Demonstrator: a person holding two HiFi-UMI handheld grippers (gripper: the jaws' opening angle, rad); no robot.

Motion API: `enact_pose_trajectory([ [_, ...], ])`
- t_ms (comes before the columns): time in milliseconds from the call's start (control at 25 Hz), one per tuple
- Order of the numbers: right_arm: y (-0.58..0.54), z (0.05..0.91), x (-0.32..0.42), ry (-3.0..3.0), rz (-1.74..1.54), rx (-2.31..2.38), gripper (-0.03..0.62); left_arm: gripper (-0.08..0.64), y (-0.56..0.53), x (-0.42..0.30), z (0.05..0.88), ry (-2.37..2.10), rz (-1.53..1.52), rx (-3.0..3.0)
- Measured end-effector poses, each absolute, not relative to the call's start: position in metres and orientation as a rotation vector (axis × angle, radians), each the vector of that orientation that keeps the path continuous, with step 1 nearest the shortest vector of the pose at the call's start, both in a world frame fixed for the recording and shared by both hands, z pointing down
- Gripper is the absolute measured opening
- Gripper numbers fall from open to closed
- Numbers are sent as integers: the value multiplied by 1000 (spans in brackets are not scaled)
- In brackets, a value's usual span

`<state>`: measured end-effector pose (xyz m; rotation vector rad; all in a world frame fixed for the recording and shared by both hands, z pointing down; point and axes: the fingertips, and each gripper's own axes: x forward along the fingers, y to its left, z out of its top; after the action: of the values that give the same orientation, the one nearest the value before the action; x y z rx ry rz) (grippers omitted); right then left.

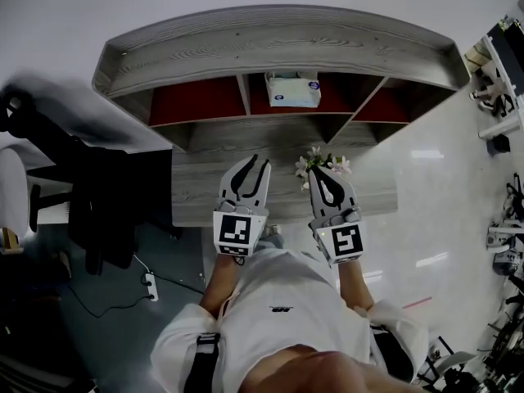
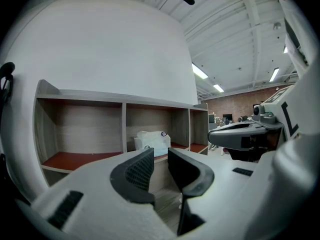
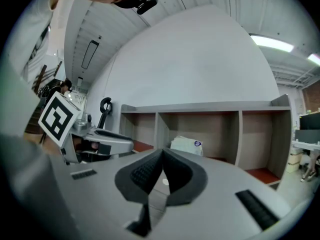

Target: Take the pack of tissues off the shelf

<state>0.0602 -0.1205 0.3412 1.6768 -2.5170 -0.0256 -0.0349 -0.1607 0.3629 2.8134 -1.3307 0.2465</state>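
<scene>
The pack of tissues (image 1: 292,89) sat in the middle compartment of the shelf (image 1: 278,35), well ahead of the empty left gripper (image 1: 259,164), jaws slightly apart, and the closed right gripper (image 1: 321,173), which likely needed opening wide before reaching in squarely.

The pack of tissues (image 1: 292,89) sits in the middle compartment of the shelf (image 1: 278,43), at 12 o'clock in the head view. Before the shelf lies the bench (image 1: 196,187). The left claw (image 1: 260,164) and right claw (image 1: 319,174) hang side by side above it, with the flowers (image 1: 315,164) at the right claw's 12 o'clock.
</scene>
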Motion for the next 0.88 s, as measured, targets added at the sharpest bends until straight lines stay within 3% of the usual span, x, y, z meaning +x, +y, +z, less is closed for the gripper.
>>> enact_pose_trajectory([
  [880,-179,357,64,-2487,20,1660,26,95,-236,-13,382,-1312,299,2776],
])
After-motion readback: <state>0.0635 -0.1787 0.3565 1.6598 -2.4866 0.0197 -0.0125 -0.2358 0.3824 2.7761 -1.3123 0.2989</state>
